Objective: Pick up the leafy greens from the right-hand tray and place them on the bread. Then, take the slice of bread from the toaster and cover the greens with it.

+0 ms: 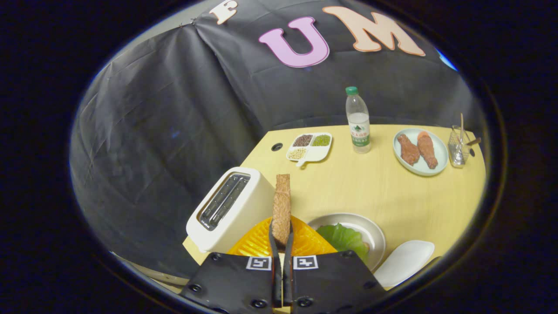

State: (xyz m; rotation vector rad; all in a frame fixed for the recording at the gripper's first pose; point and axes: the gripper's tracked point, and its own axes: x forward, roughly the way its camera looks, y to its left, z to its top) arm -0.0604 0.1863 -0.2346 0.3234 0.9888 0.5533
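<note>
My gripper (282,239) is shut on a slice of toasted bread (281,205), which stands on edge between the fingers and sticks out ahead of them. It hangs above an orange ridged tray (257,240), to the right of the white toaster (231,208), whose slots look empty. Just right of the fingers a round plate (370,231) holds the leafy greens (342,237), with a bit of bread peeking out under their right edge.
A white oblong tray (404,261) lies right of the plate. Farther back on the wooden table stand a sectioned dish of beans (309,147), a water bottle (358,121), a plate with two sausages (419,150) and a wire utensil holder (458,148).
</note>
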